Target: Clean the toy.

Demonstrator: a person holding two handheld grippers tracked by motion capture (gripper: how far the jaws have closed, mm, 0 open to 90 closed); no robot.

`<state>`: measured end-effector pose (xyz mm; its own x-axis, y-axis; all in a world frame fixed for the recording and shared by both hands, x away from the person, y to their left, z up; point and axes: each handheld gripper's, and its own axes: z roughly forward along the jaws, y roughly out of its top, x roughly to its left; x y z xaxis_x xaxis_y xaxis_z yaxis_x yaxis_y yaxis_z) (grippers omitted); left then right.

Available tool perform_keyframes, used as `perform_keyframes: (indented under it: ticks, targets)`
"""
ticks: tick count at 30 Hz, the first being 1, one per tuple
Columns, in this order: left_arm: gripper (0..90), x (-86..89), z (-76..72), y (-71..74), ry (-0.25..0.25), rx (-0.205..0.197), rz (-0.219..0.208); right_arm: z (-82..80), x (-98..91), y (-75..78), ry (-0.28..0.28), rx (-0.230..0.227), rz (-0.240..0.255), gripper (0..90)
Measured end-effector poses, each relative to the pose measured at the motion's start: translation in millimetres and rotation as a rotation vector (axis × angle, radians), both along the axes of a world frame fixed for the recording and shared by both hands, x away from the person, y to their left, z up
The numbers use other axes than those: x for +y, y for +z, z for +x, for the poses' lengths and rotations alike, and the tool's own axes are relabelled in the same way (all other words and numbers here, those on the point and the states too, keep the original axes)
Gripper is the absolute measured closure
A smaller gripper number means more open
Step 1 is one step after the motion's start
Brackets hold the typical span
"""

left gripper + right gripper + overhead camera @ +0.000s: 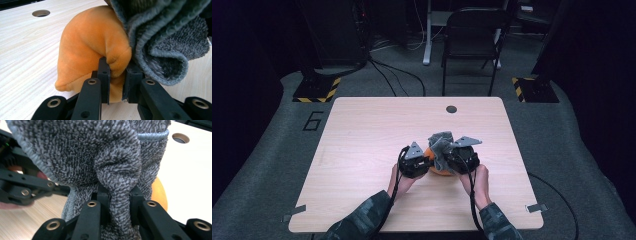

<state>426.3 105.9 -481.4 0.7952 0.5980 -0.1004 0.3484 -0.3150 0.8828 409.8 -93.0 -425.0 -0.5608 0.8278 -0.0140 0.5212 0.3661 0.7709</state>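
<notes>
left claw (116, 81) pinches a fold of the orange cloth (92, 45), its jaws clamped on the fabric. right claw (119, 202) grips a bunched fold of the grey towel (100, 155) between closed jaws. both cloths sit together in a heap near the middle of the table (362, 140), the grey towel draped over the orange one, between the two claws.

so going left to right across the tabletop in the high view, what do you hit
bare table → left gripper, pinching the orange cloth → grey towel draped over the orange one → right gripper, pinching the towel → bare table again
</notes>
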Motion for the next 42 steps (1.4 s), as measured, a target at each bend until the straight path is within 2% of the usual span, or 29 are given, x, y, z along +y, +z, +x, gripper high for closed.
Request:
perform_keyframes:
  ticks: [7,8,13,19,23,24,28,30,32,34,36,39,42]
  targets:
    - [78.0,0.6,1.5,-0.8,-0.003,0.001,-0.007,-2.7,-20.6,-11.5,-0.035,0.037,-0.014,77.0]
    - [78.0,0.5,1.7,-0.8,-0.006,0.002,-0.008,-3.4,-22.9,-12.9,-0.055,0.051,-0.01,76.9]
    - [77.8,1.5,3.1,-1.6,-0.002,0.022,-0.033,1.8,-41.5,-23.2,-0.085,0.104,-0.009,76.8]
    - [77.5,2.3,4.8,-2.3,-0.011,0.032,-0.047,14.1,-59.6,-40.6,-0.135,0.167,-0.003,76.6]
    - [77.3,3.4,6.0,-2.6,-0.021,0.037,-0.057,24.5,-66.9,-56.9,-0.174,0.207,-0.021,76.6]
    - [77.3,3.0,5.4,-2.9,-0.019,0.05,-0.066,27.3,-67.7,-61.9,-0.187,0.224,-0.021,76.6]
    - [76.8,4.0,5.5,-2.7,-0.025,0.05,-0.069,37.0,-70.0,-75.1,-0.182,0.247,-0.012,76.4]
    - [76.6,4.2,5.3,-2.4,-0.024,0.045,-0.07,36.8,-70.0,-71.8,-0.185,0.24,-0.02,76.4]
    - [76.5,5.1,5.1,-2.2,-0.02,0.045,-0.074,34.4,-72.5,-62.3,-0.189,0.233,-0.029,76.8]
    - [76.5,6.0,5.3,-2.0,-0.02,0.044,-0.071,30.0,-77.4,-45.7,-0.188,0.192,-0.006,77.0]
    - [76.4,5.5,5.0,-2.1,-0.016,0.048,-0.075,21.3,-77.9,-22.8,-0.176,0.141,0.033,77.1]
    - [76.3,4.1,4.2,-1.5,-0.022,0.051,-0.073,5.9,-66.8,7.9,-0.111,0.055,0.069,77.0]
    - [76.2,2.2,3.3,-1.4,-0.021,0.037,-0.07,-6.1,-41.3,21.8,-0.037,0.01,0.093,76.8]
